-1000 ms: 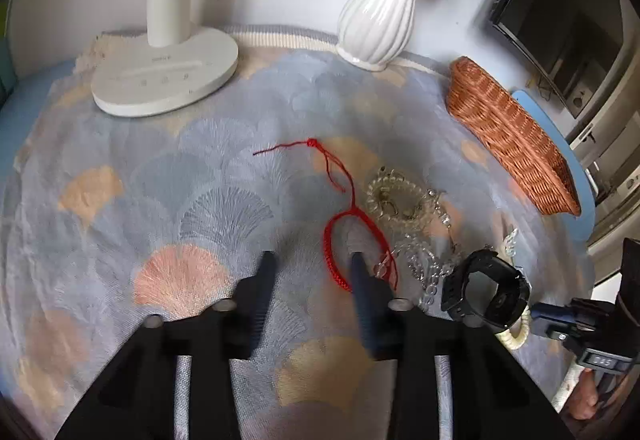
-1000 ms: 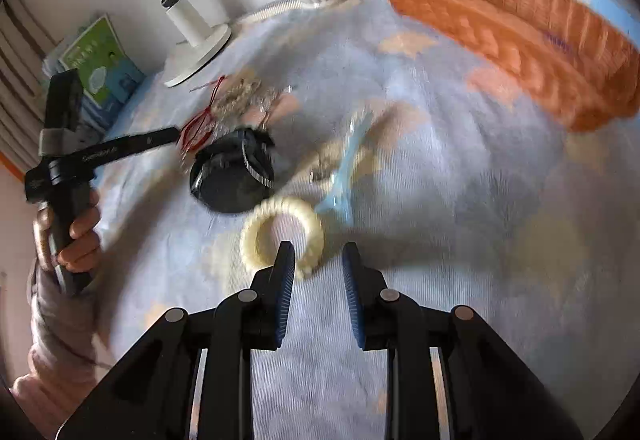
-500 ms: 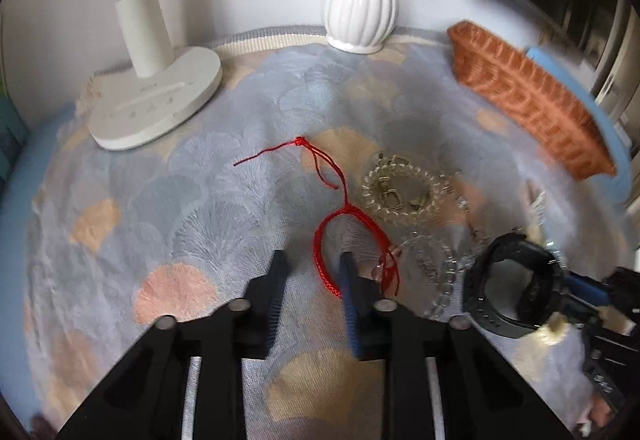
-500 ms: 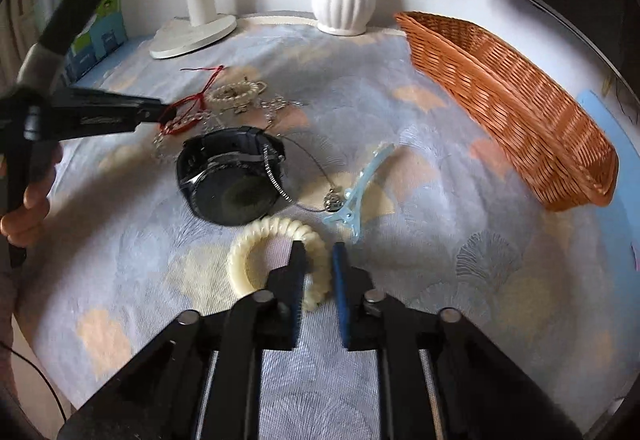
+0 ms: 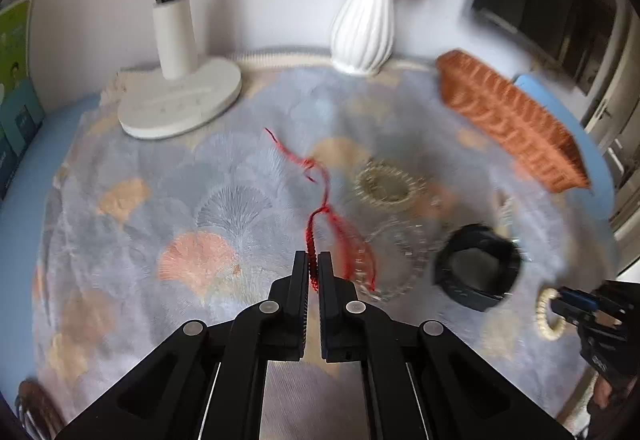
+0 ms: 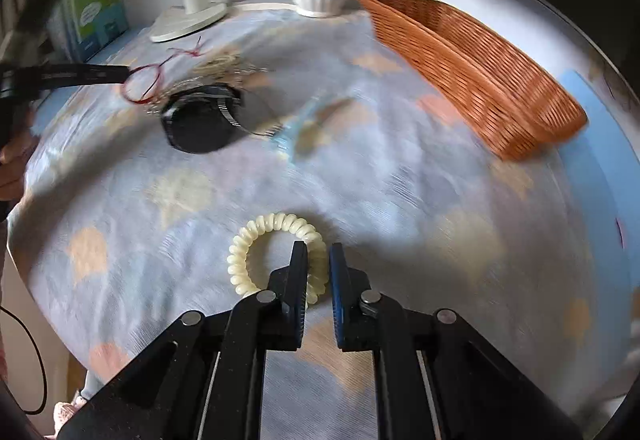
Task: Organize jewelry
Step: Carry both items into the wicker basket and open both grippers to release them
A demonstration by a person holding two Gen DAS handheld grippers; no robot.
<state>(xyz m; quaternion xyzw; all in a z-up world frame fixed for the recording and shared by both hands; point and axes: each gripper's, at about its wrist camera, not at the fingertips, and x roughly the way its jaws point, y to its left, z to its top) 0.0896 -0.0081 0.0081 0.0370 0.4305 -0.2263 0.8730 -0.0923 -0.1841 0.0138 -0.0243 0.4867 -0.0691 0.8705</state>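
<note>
My left gripper is shut on the red string bracelet and holds its loop just above the cloth; the bracelet also shows in the right wrist view. My right gripper is shut on the cream spiral hair tie, lifted off the cloth; the hair tie also shows in the left wrist view. A black watch, a beaded bracelet, clear bead chains and a light blue hair clip lie on the patterned cloth. The wicker basket stands at the right.
A white lamp base and a white vase with blue flowers stand at the back. Green and blue books lean at the back left. The round table's edge runs close behind the basket.
The left gripper closed on the red bracelet and raised its loop. The right gripper closed on the hair tie and lifted it away from the watch and clip.
</note>
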